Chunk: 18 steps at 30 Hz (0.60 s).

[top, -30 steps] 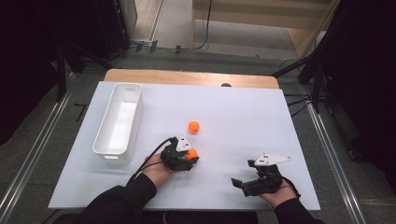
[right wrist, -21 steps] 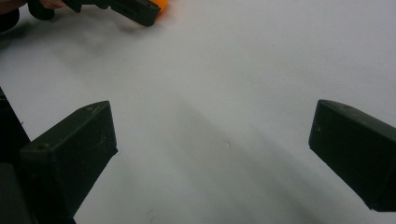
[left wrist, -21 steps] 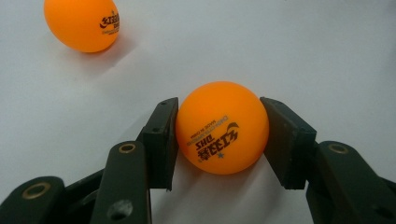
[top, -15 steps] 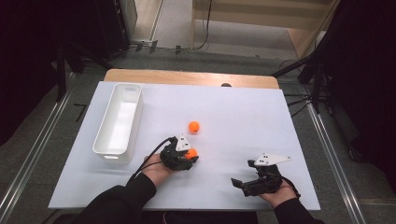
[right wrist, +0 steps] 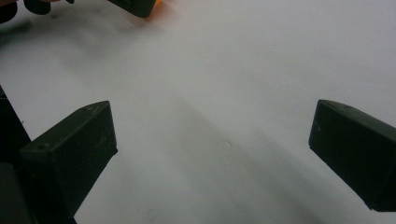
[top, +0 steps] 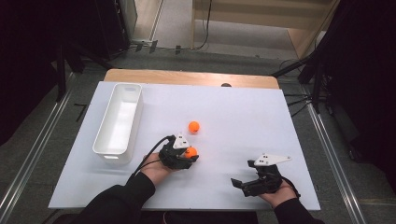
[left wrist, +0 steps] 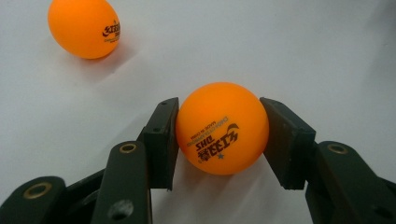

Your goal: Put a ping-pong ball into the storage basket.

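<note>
While the table is being viewed from left to right:
Tray: is lying at the left.
Left gripper: is being kept clamped on the near orange ball.
Second orange ball: is sitting just beyond.
Right gripper: is being held with jaws wide apart.

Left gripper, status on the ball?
Left gripper shut on near orange ball. Right gripper open, idle. Second ball loose on the table, path clear.

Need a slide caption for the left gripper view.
Left gripper fingers clamp an orange ball; second ball lies beyond.
</note>
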Each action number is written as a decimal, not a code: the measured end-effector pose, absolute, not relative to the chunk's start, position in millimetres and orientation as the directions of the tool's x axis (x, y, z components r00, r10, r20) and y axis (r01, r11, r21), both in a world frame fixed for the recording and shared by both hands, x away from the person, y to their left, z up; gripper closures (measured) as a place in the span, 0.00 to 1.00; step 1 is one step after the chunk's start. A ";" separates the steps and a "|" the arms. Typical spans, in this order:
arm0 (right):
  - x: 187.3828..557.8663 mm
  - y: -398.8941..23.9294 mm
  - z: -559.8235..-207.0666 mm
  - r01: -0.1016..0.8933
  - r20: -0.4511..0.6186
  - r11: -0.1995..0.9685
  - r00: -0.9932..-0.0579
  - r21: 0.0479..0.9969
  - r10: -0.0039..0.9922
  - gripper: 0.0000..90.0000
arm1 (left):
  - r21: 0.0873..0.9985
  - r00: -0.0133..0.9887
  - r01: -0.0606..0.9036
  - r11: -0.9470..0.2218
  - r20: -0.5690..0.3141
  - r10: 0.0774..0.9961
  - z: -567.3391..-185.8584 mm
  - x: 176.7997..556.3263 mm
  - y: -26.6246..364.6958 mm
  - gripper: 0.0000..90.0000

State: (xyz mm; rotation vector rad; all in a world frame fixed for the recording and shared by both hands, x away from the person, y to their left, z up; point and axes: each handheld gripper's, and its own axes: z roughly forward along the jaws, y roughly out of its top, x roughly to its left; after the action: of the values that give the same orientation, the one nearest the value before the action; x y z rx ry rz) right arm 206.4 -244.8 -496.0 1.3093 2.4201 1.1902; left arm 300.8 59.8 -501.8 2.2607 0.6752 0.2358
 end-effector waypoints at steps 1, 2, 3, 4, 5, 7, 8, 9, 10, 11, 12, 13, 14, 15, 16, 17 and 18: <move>206.4 -244.8 -496.0 0.645 0.229 0.307 -0.610 0.700 0.758 0.00 | 0.713 0.844 0.397 -0.578 -0.035 0.536 -501.8 300.8 59.8 0.56; 206.4 -244.7 -496.0 0.646 0.230 0.307 -0.609 0.699 0.759 0.00 | 0.711 0.848 0.391 -0.585 -0.032 0.529 -500.7 301.2 60.4 0.56; 206.4 -244.8 -496.0 0.646 0.230 0.307 -0.610 0.699 0.759 0.00 | 0.712 0.848 0.391 -0.584 -0.033 0.529 -500.3 301.2 60.5 0.56; 206.4 -244.8 -496.0 0.646 0.230 0.307 -0.610 0.699 0.759 0.00 | 0.713 0.847 0.393 -0.581 -0.034 0.530 -499.7 301.0 60.5 0.56; 206.4 -244.8 -496.0 0.646 0.231 0.306 -0.609 0.699 0.759 0.00 | 0.713 0.848 0.394 -0.580 -0.039 0.529 -499.3 301.0 60.6 0.56; 206.4 -244.7 -496.0 0.646 0.231 0.305 -0.609 0.699 0.759 0.00 | 0.710 0.850 0.396 -0.582 -0.043 0.526 -498.4 301.0 60.9 0.56; 206.4 -244.7 -496.0 0.646 0.231 0.306 -0.609 0.700 0.759 0.00 | 0.710 0.849 0.400 -0.579 -0.051 0.525 -498.1 301.0 60.8 0.56; 206.5 -244.7 -496.0 0.645 0.230 0.306 -0.610 0.700 0.758 0.00 | 0.706 0.852 0.398 -0.586 -0.047 0.522 -496.9 300.7 61.1 0.56; 206.5 -244.7 -496.0 0.645 0.230 0.306 -0.610 0.700 0.758 0.00 | 0.706 0.852 0.398 -0.586 -0.047 0.522 -496.9 300.7 61.1 0.56; 206.5 -244.7 -496.0 0.645 0.230 0.306 -0.610 0.700 0.758 0.00 | 0.707 0.853 0.398 -0.585 -0.048 0.520 -496.7 300.6 60.9 0.56; 206.5 -244.7 -496.0 0.645 0.230 0.306 -0.610 0.700 0.758 0.00 | 0.708 0.853 0.397 -0.584 -0.049 0.520 -496.4 300.4 60.8 0.56; 206.4 -244.7 -496.0 0.646 0.231 0.306 -0.609 0.700 0.758 0.00 | 0.707 0.854 0.398 -0.584 -0.053 0.517 -496.0 300.3 60.7 0.56; 206.4 -244.8 -496.0 0.646 0.230 0.306 -0.610 0.699 0.758 0.00 | 0.705 0.856 0.399 -0.586 -0.056 0.515 -495.0 299.9 60.7 0.56; 206.4 -244.9 -496.0 0.646 0.231 0.307 -0.610 0.700 0.758 0.00 | 0.701 0.857 0.399 -0.591 -0.056 0.512 -494.3 299.9 60.9 0.56; 206.4 -245.0 -495.9 0.645 0.230 0.307 -0.610 0.699 0.758 0.00 | 0.702 0.858 0.399 -0.590 -0.059 0.511 -493.8 299.7 60.8 0.56; 206.4 -245.0 -495.9 0.645 0.230 0.307 -0.610 0.699 0.758 0.00 | 0.702 0.858 0.399 -0.590 -0.059 0.511 -493.8 299.7 60.8 0.56; 206.4 -244.9 -496.0 0.646 0.230 0.307 -0.610 0.699 0.758 0.00 | 0.698 0.862 0.397 -0.597 -0.059 0.504 -493.0 299.8 61.2 0.56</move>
State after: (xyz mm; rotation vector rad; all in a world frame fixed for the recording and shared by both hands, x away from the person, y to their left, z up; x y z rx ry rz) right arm 206.4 -244.9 -496.0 1.3102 2.4214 1.1898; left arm 299.8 61.2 -493.0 2.2835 0.6487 0.1856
